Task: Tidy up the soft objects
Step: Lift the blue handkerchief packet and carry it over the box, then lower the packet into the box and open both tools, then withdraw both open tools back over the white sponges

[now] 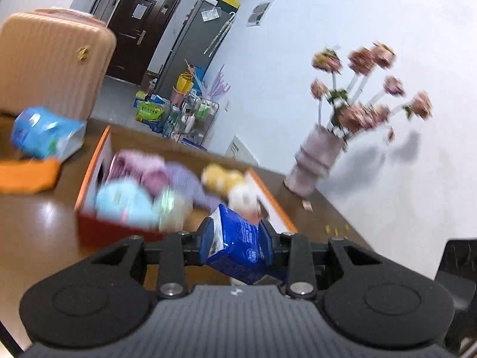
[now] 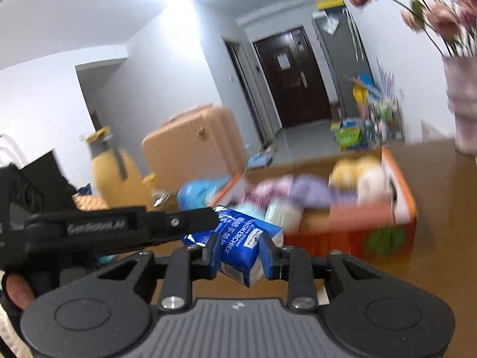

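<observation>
Two grippers hold one pack. The left gripper [image 1: 237,235] has its pads clamped on the upper end of a blue tissue pack [image 1: 238,247]; the right gripper [image 2: 238,252] is clamped on the lower end of the same pack [image 2: 241,247]. In the right wrist view the left gripper's [image 2: 208,220] arm enters from the left edge and meets the pack's upper left corner. Both are clenched on the pack, neither released.

Pack position: off the table [image 1: 35,223], carried between both tools, tilted. Its long axis runs roughly from upper left to lower right in the right wrist view — from the left gripper's end down to the right gripper's end.

Target, as judged: the orange box [image 2: 405,205], already loaded with soft items, blurred. It lies ahead of both tools — upper left of the pack in the left wrist view [image 1: 92,164], right of centre in the right wrist view. The box's near wall stands between pack and interior, so the coming move probably calls for a carry forward over that wall with the pack kept level.

Neither hand looks clearly nearer. A second light-blue pack [image 1: 44,134] lies at left on an orange cloth [image 1: 26,176], well apart from the box.
</observation>
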Demonstrator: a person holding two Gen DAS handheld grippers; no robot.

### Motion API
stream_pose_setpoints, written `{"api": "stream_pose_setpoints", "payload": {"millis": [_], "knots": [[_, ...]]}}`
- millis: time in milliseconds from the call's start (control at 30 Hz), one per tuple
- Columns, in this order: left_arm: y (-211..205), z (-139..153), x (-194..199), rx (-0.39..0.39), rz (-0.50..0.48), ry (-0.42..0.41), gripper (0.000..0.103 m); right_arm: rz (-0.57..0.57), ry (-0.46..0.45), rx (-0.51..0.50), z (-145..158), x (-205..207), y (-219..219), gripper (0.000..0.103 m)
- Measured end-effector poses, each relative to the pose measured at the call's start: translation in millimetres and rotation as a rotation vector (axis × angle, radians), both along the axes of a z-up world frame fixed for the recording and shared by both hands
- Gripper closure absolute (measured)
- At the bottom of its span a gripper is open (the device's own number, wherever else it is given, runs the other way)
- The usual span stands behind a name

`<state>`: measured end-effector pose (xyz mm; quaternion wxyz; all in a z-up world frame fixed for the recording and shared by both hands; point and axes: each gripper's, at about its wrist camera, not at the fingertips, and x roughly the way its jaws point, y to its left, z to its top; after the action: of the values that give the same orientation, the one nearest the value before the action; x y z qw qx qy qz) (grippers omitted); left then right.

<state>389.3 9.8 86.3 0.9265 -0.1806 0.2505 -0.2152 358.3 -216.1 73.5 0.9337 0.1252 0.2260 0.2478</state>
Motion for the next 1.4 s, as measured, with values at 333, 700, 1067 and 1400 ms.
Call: {"api": "stream_pose_setpoints", "payload": {"millis": [333,700,1067,1400], "knots": [[-8.9,-64.5,122.2,0.054,0.031,0.222,0.063,-0.036,0.205,-0.081,-43.9,132.4,7.6,0.075],[5.4,-47.5,86.5,0.168,0.064,0.134,0.057,-0.078,0.112,-0.092,-33.9,112.2,-5.4,0.066],[13.8,-9.9,-39.3,0.262,0.083,-0.058,0.03,-0.093,-0.052,-0.169,16.6,10.9,-19.1,0.047],[27.6,-32.9,-159.9,0.315,0.171,-0.092,0.017,-0.138,-0.135,-0.225,4.3,-103.9,-16.2,0.033]]}}
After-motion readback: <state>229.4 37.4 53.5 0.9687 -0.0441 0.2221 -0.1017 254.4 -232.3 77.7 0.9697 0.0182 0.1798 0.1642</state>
